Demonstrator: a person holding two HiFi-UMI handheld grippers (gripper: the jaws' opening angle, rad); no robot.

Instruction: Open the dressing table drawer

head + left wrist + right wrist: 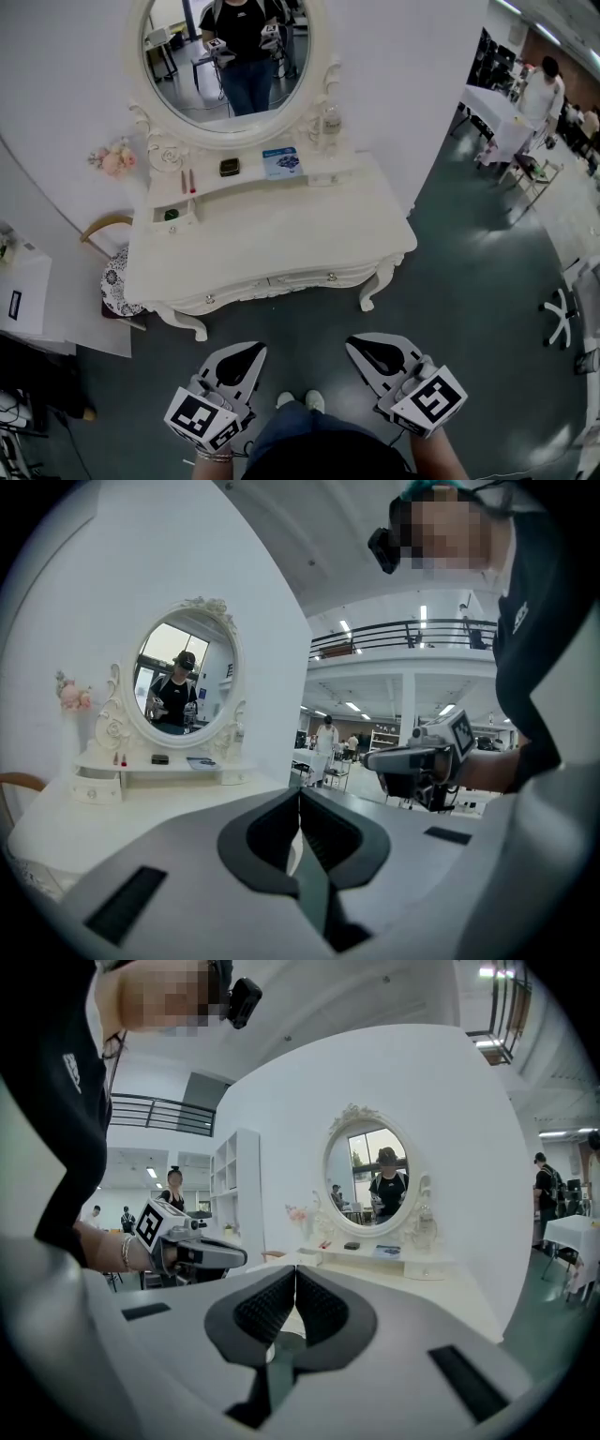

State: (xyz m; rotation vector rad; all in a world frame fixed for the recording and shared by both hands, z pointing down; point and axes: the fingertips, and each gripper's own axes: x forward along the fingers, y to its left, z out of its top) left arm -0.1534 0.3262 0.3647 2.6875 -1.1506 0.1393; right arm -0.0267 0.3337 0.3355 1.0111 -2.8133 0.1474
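Left hand-held gripper (251, 349) and right hand-held gripper (356, 344): I held both pressed together, empty. The drawer (314, 278) sat shut under the table's (281, 234) front edge. I judged it light and rigid, and its small knob (331, 277) the place to pinch.

Head view steeply down, gripper views low and level — dressing table (281, 234) and mirror (230, 56) shared, seemingly well off.

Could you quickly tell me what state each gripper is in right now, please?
Left gripper: closed, holding nothing.
Right gripper: closed, holding nothing.
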